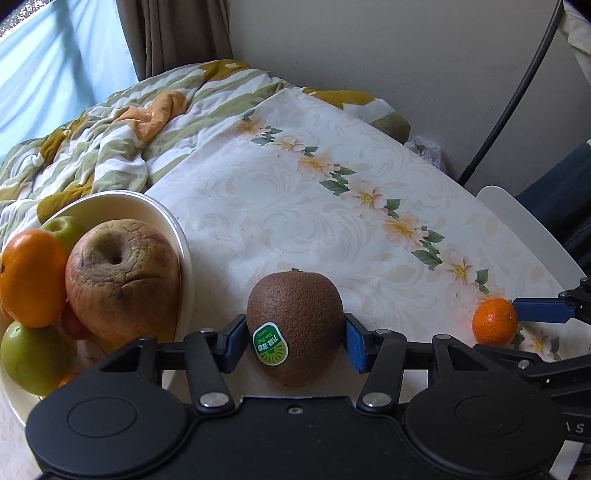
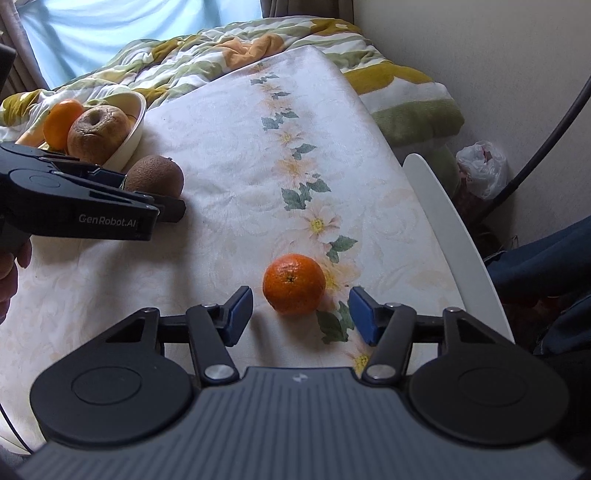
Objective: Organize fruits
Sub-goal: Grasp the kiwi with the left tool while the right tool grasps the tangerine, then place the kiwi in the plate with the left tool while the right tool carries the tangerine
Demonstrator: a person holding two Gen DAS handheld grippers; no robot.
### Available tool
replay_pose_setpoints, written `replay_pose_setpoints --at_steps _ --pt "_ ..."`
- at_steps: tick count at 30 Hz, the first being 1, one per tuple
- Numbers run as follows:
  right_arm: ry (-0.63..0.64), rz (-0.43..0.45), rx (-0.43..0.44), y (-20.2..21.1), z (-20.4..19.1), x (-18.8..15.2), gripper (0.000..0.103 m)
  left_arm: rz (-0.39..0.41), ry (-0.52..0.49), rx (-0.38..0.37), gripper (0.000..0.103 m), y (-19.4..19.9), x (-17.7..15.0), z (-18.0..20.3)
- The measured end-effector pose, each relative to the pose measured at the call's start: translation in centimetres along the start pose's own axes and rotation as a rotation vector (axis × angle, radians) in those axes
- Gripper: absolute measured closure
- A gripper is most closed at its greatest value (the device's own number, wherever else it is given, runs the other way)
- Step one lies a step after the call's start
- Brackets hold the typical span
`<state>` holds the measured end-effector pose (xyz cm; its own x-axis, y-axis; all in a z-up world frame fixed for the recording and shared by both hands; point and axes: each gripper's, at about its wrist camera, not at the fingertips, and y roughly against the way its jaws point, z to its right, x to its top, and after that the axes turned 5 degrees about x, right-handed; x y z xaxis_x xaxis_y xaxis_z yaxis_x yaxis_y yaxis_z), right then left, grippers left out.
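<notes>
At far left a pale blue window [image 1: 48, 74] and a brown curtain [image 1: 173, 33] back a rumpled green-and-white striped quilt [image 1: 110, 147]. In front of it spreads a cream cloth [image 1: 288, 221] with a diagonal band of printed flowers; what it covers cannot be told. A white bowl [image 1: 181, 236] sits at the cloth's left edge, holding a wrinkled apple [image 1: 122, 273], an orange [image 1: 31, 277] and green fruit [image 1: 33, 358]; its near side is cut off by the frame, and small pieces low in the pile are too hidden to name.

Just right of the bowl, the left hand-held gripper [image 1: 295, 339] has the kiwi [image 1: 295, 325] between its blue pads, both seeming to touch the skin. The kiwi's green sticker faces the camera, and its underside is hidden behind the gripper body. In the right wrist view this gripper covers the kiwi's lower half.

Further right, a mandarin [image 2: 293, 284] lies on the flower band, just ahead of the right hand-held gripper [image 2: 301, 314], whose fingers stand wide apart with nothing between them.

Past the cloth's right edge run a curved white rail [image 2: 454, 236], a crumpled plastic bag [image 2: 480, 166] on the floor, a dark cable [image 2: 546, 136] and a plain wall [image 1: 369, 44]. Dark blue fabric [image 2: 546, 258] at far right is cut off.
</notes>
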<state>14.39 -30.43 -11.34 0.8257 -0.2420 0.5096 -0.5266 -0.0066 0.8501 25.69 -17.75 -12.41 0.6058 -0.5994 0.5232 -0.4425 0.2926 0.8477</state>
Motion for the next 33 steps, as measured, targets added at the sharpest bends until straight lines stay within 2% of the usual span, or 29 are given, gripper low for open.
replay_pose_setpoints --at_steps 6,7,9,13,20,33 --pt "-0.005 0.016 0.007 -0.1 0.2 0.2 0.035 0.0 0.023 0.015 0.045 0.3 -0.3 0.2" --pt "0.001 0.017 0.011 -0.1 0.2 0.2 0.038 -0.001 0.032 0.018 0.045 0.5 -0.5 0.3" --pt "0.02 0.017 0.023 -0.2 0.2 0.3 0.052 0.0 0.048 0.03 0.045 0.9 -0.7 0.4" --pt "0.059 0.018 0.035 0.0 0.2 0.5 0.052 0.038 0.097 0.077 0.045 2.6 -1.3 1.0" --pt "0.139 0.04 0.108 1.8 0.5 0.5 0.052 0.101 0.204 0.171 0.046 6.7 -2.6 2.7" --pt "0.322 0.101 0.221 5.8 -0.5 2.2 0.052 0.2 0.458 0.297 0.045 14.0 -4.9 4.1"
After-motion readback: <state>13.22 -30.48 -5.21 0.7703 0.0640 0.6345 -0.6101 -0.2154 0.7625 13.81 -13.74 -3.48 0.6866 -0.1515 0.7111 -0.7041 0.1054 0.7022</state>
